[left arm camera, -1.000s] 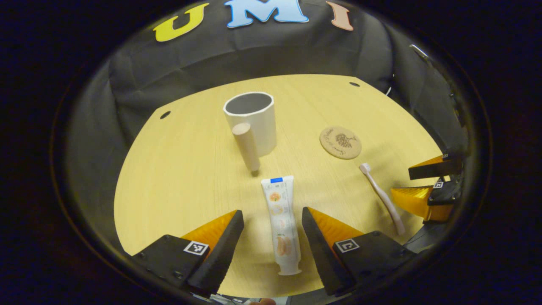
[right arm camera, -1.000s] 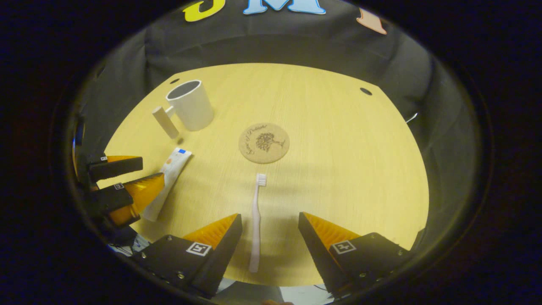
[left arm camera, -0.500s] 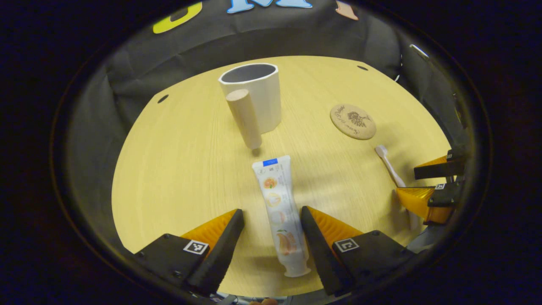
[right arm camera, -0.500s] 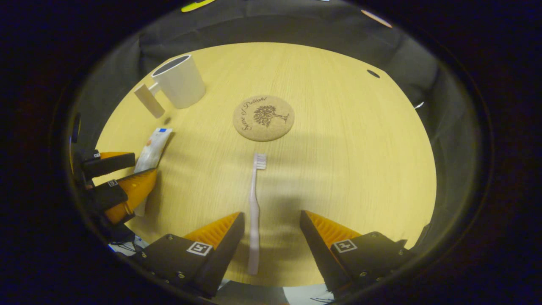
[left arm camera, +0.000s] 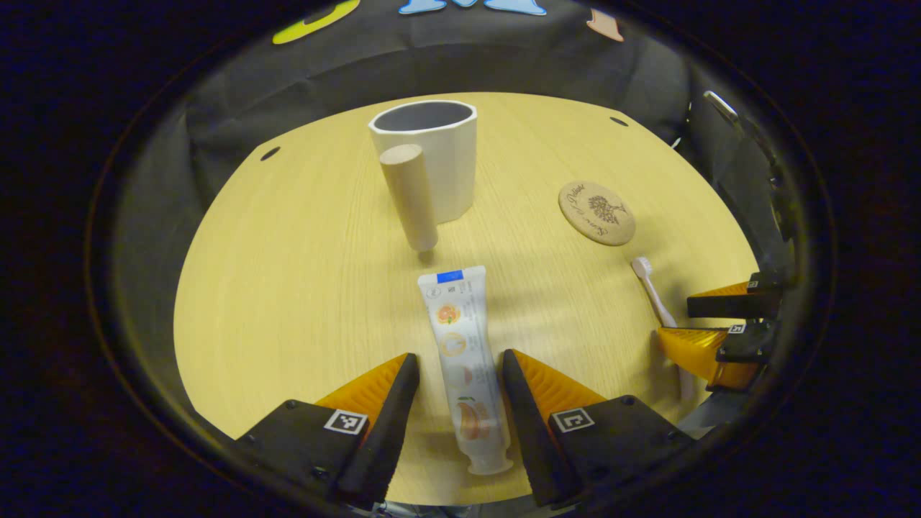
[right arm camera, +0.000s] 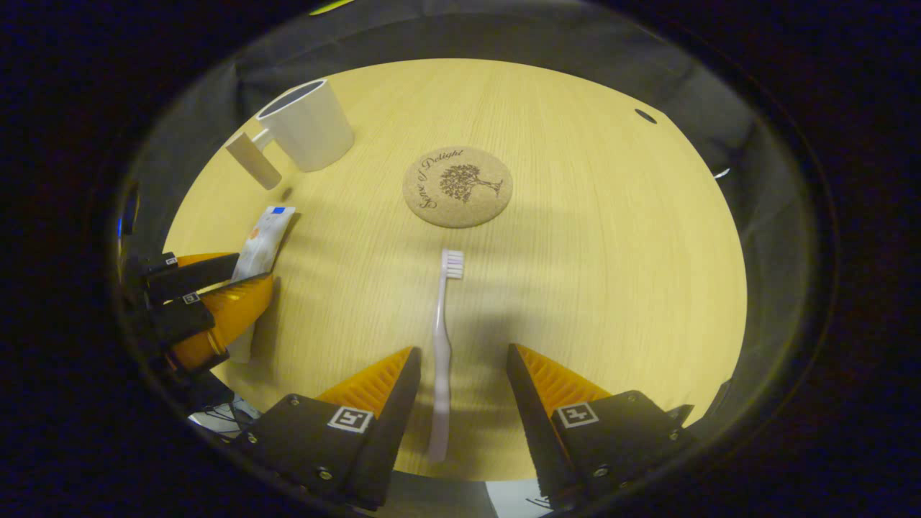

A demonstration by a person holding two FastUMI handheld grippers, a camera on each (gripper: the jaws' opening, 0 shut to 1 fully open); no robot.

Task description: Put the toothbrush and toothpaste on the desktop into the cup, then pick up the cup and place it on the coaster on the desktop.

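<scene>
A white toothpaste tube (left arm camera: 460,345) lies flat on the wooden desktop (left arm camera: 288,288), cap end toward me. My left gripper (left arm camera: 458,356) is open and low, one finger on each side of the tube. Beyond the tube stands the white cup (left arm camera: 439,151) with its wooden handle (left arm camera: 410,194) facing me. A pale toothbrush (right arm camera: 441,345) lies bristle end away, and my right gripper (right arm camera: 463,350) is open with a finger on either side of the toothbrush's handle. The round cork coaster (right arm camera: 457,187) sits just past the bristles.
The black cloth wall (left arm camera: 504,57) rings the far side of the desktop. The right gripper (left arm camera: 719,324) is at the right edge of the left gripper view. The left gripper (right arm camera: 209,288) is at the left of the right gripper view, over the toothpaste (right arm camera: 262,234).
Both grippers have come forward and down, so the toothpaste and the toothbrush now lie deeper between their fingers. The left fingers stand slightly closer together. No object has moved.
</scene>
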